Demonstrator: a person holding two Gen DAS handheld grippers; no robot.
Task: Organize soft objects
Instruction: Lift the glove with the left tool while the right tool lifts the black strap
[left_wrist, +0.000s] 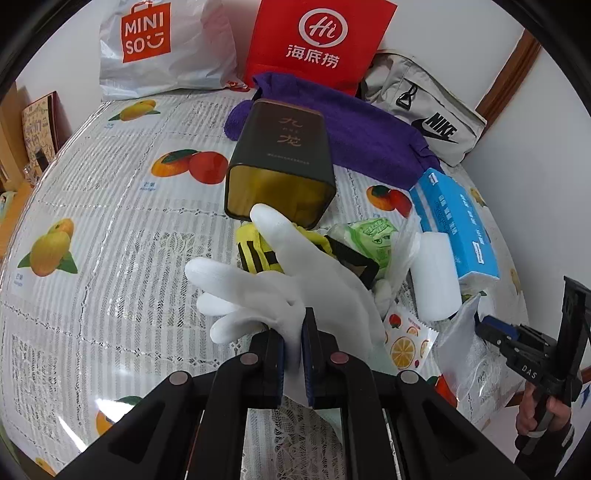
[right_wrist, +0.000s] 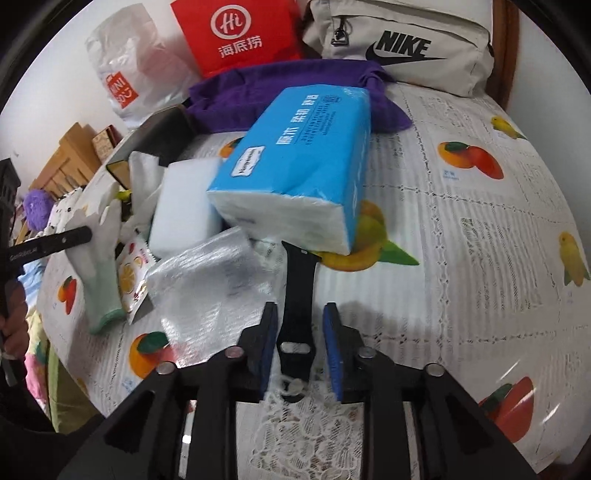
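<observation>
Vinyl tablecloth (left_wrist: 110, 221): printed with fruit and covering the whole table; the widest bare stretch is seen on the left side in the left wrist view, and another on the right side in the right wrist view.
Back edge: closed off by a purple towel (left_wrist: 369, 140), a red bag (left_wrist: 317, 40), a white shopping bag (left_wrist: 166, 48) and a grey pouch (left_wrist: 424, 110) against the wall.
Tin (left_wrist: 280, 162): dark, lying on its side with the open mouth turned toward the camera, just beyond the glove.
Blue tissue pack (right_wrist: 303, 162): resting tilted on a white foam block (right_wrist: 184, 210) and over the far end of the strap.
White glove (left_wrist: 288, 280): pinched at its cuff by the left gripper (left_wrist: 293, 354), whose jaws are clamped tight on the cloth; the fingers splay toward the tin.
Black strap (right_wrist: 295, 314): lying on the table between the jaws of the right gripper (right_wrist: 300, 347), which are held narrowly apart and not pressed on it.
Step judged: glove in hand, to be carried to the tin mouth.
Next move: a short forward reach is called for, clear of the yellow cloth (left_wrist: 258, 251) below.
</observation>
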